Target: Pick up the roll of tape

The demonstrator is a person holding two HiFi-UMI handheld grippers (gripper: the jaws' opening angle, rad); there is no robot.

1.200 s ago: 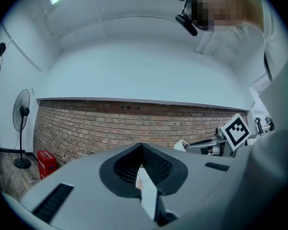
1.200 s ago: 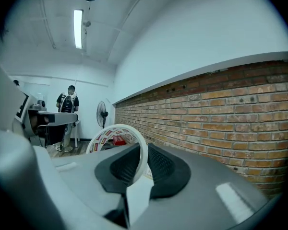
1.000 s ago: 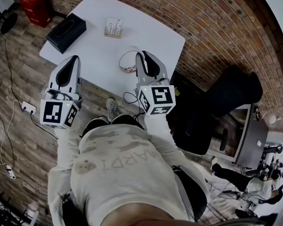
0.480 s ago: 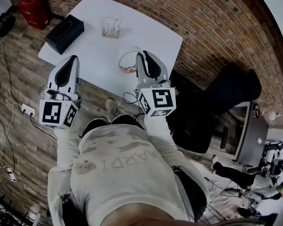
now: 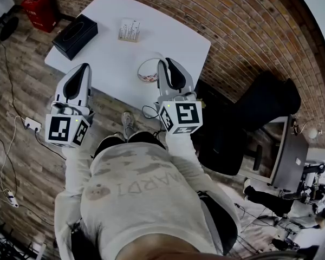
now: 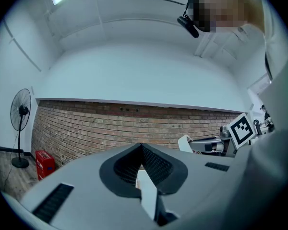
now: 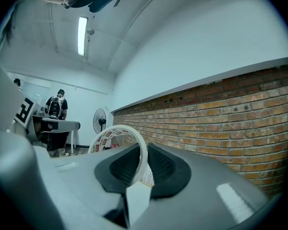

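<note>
The roll of tape [image 5: 147, 78] sits over the near part of the white table [image 5: 168, 26], its hole facing roughly up toward the head camera. Whether it is clear of the table or resting on it, I cannot tell. Its wall is pinched at the tip of the right tool [image 5: 163, 65], and from there the ring spreads out toward the person's left. In the right gripper view the white band runs between the 2 dark pads, with 1 jaw inside the ring and 1 outside. The jaws stand about half closed, pressed on that thin wall. So the tape lies just off the tip of the tool that has it, gripped at 1 side and not through its middle.

The left tool [image 5: 84, 68] is well apart, over the table's near edge. Its jaws are together at the tips with nothing between them, so it looks to have no part in this.

Farther out on the table, well apart from the tape, are a black box [image 5: 76, 35] and a small white box [image 5: 130, 31].

As I judge it, the grasp is made and what is left is a straight rise. The ring may sag or swing on its off-centre hold.
</note>
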